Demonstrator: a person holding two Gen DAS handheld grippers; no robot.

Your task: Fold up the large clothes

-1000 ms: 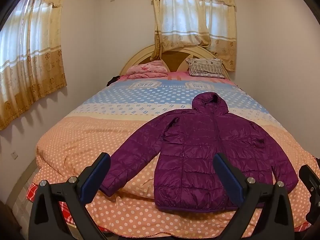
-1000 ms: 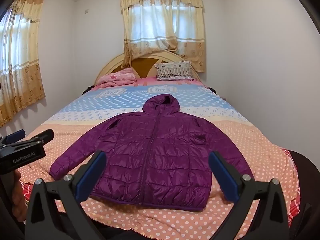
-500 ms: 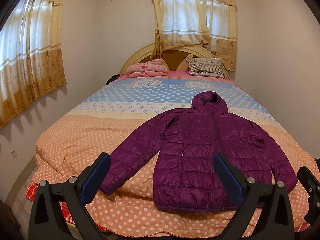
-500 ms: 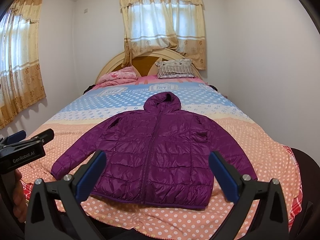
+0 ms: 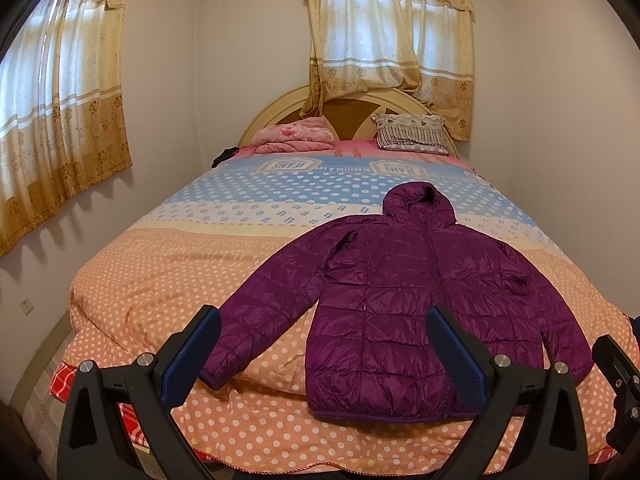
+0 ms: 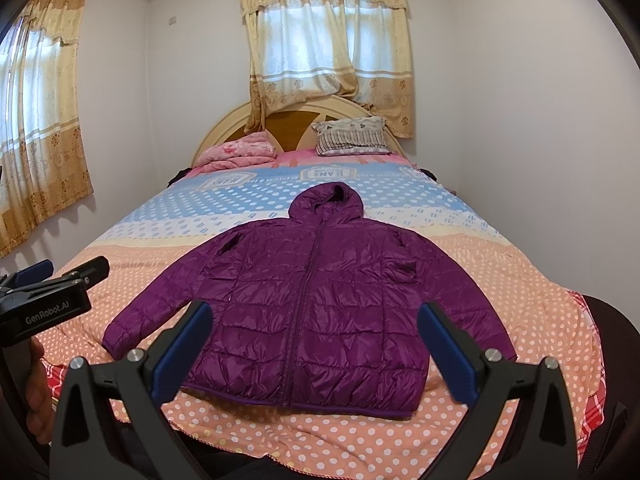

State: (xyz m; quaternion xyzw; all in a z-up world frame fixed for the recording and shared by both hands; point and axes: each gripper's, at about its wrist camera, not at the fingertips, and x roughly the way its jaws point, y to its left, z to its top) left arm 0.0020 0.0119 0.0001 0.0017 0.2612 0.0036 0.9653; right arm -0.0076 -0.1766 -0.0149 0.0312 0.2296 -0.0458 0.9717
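Observation:
A purple hooded puffer jacket [image 5: 404, 296] lies flat and zipped on the bed, hood away from me, both sleeves spread out; it also shows in the right wrist view [image 6: 312, 304]. My left gripper [image 5: 324, 356] is open and empty, held above the foot of the bed near the jacket's left sleeve and hem. My right gripper [image 6: 316, 348] is open and empty, held above the jacket's hem. The left gripper's body [image 6: 44, 300] shows at the left edge of the right wrist view.
The bed [image 5: 160, 280] has a polka-dot cover in orange and blue. A folded pink blanket [image 5: 296, 140] and a striped pillow [image 5: 412, 136] lie by the headboard. Walls stand close on both sides, and curtained windows are at the left and behind.
Both grippers have drifted slightly; the jacket sits a little lower in the views. Nothing was taken hold of and the jacket has not moved.

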